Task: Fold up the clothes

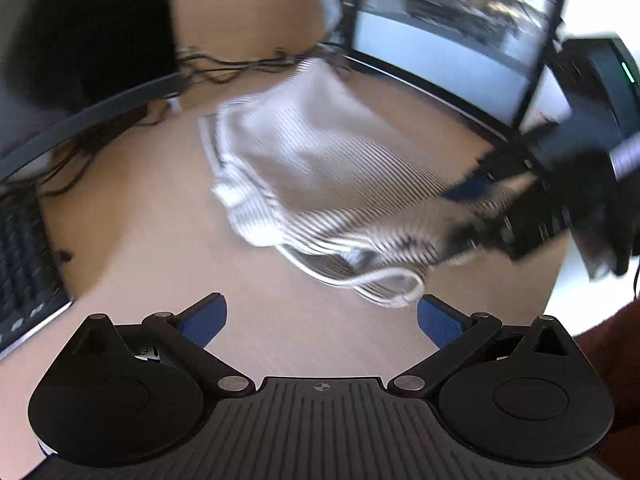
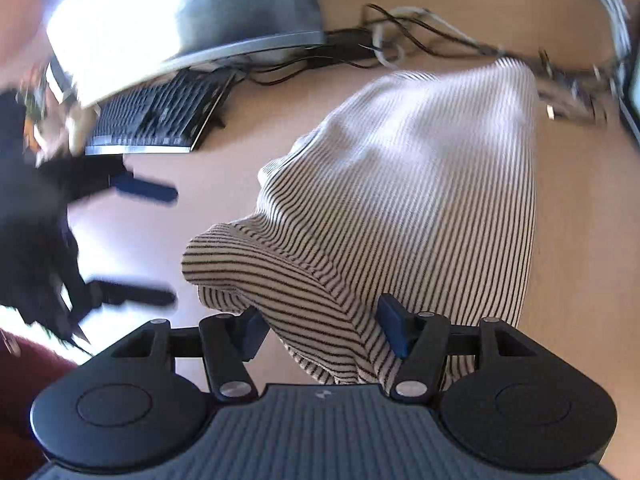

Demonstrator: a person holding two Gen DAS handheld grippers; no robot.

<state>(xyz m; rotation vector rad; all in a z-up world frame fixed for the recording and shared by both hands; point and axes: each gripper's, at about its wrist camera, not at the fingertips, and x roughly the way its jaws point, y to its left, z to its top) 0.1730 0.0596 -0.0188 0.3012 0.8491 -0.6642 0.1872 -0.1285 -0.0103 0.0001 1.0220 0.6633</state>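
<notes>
Striped garment: bunched, one end pinched in the right gripper, the rest draped forward onto the desk.
Left gripper: spread wide, holding nothing, garment just ahead and to its right.
Risks: thick bunch may slip from the pinch; trailing cloth could snag the cables beyond; creases folded in.

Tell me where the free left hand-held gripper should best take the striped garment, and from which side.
Probably the white-trimmed hem of the striped garment, which hangs free just ahead of the open left hand-held gripper. Come straight forward, low over the desk; the right hand-held gripper already clamps the other end.
</notes>
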